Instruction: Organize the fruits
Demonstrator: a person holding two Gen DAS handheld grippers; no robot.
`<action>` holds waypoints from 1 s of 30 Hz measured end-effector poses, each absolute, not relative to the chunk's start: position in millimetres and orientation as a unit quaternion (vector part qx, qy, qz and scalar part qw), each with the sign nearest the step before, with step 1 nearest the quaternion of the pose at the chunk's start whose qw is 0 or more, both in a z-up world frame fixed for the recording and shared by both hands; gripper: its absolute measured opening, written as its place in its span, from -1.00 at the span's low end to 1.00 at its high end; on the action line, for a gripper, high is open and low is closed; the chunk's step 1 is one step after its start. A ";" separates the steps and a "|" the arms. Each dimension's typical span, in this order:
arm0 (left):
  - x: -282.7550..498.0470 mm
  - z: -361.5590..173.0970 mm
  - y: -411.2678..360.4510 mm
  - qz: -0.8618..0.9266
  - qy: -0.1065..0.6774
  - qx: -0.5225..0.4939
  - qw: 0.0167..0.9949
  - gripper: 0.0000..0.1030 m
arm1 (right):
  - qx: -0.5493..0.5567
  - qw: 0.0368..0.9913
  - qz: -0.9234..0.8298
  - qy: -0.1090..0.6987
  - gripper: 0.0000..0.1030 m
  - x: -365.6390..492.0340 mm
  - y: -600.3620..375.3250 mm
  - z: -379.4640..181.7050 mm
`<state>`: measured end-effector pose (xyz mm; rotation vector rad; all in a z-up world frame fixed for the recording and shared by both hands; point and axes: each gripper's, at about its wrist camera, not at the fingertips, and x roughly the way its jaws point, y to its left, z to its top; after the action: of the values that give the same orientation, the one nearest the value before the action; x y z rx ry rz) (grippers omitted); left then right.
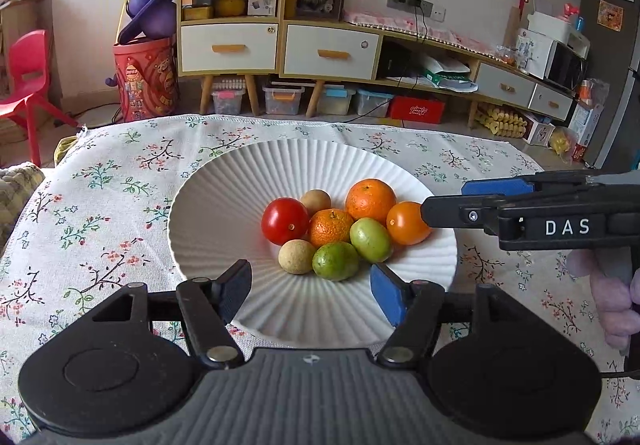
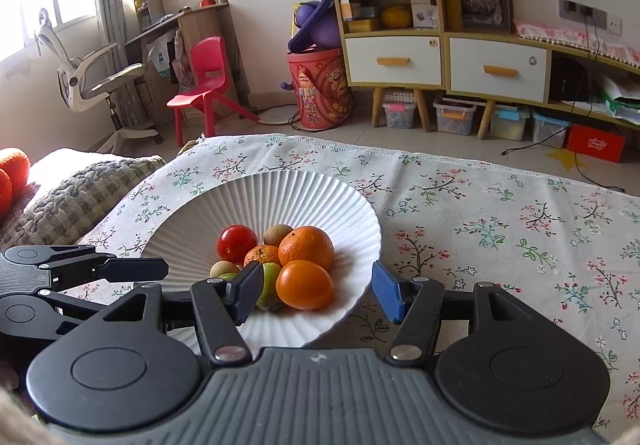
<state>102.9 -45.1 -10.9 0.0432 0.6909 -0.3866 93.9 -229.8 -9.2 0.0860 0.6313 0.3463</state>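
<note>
A white ribbed plate point(image 1: 224, 205) point(image 2: 320, 193) on the floral tablecloth holds several fruits: a red tomato point(image 1: 285, 221) point(image 2: 237, 243), two oranges point(image 1: 370, 200) point(image 2: 306, 247), an orange tomato point(image 1: 407, 223) point(image 2: 305, 284), two green fruits point(image 1: 335, 261) and two tan round fruits point(image 1: 297, 256). My left gripper point(image 1: 311, 289) is open and empty over the plate's near rim. My right gripper point(image 2: 313, 291) is open, its jaws on either side of the orange tomato without touching it. In the left wrist view the right gripper point(image 1: 444, 201) reaches in from the right.
The floral tablecloth point(image 1: 100, 181) point(image 2: 500, 229) covers the table. A knitted grey cushion point(image 2: 76, 185) lies off the table's left edge. Shelves, drawers and a red chair point(image 2: 204, 85) stand well behind.
</note>
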 end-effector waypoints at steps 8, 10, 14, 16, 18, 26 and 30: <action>83.8 -1.2 -32.5 -0.172 0.335 0.030 0.926 0.43 | 0.028 0.933 0.153 0.323 0.31 78.9 -224.3 -4.1; 79.6 0.4 -29.1 -0.167 0.338 0.033 0.926 0.50 | 0.027 0.933 0.149 0.327 0.35 74.5 -223.4 -2.9; 72.1 2.8 -21.0 -0.156 0.343 0.033 0.926 0.60 | 0.019 0.932 0.140 0.333 0.45 65.6 -221.3 0.0; 68.9 4.4 -16.9 -0.149 0.348 0.031 0.925 0.66 | 0.019 0.932 0.136 0.335 0.50 62.0 -220.4 1.2; 65.1 6.4 -12.7 -0.139 0.351 0.029 0.926 0.70 | 0.019 0.931 0.133 0.340 0.55 58.6 -218.7 2.5; 56.8 9.1 -5.0 -0.069 0.390 0.029 0.918 0.79 | -0.014 0.916 0.078 0.393 0.83 49.4 -204.1 -1.8; 53.0 5.4 -4.4 -0.045 0.419 0.037 0.906 0.79 | -0.010 0.908 0.067 0.413 0.87 46.8 -200.9 -5.3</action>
<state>53.0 -4.4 5.4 0.0771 0.8657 -0.0925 46.8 -200.9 -5.3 -0.0197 0.8532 0.1389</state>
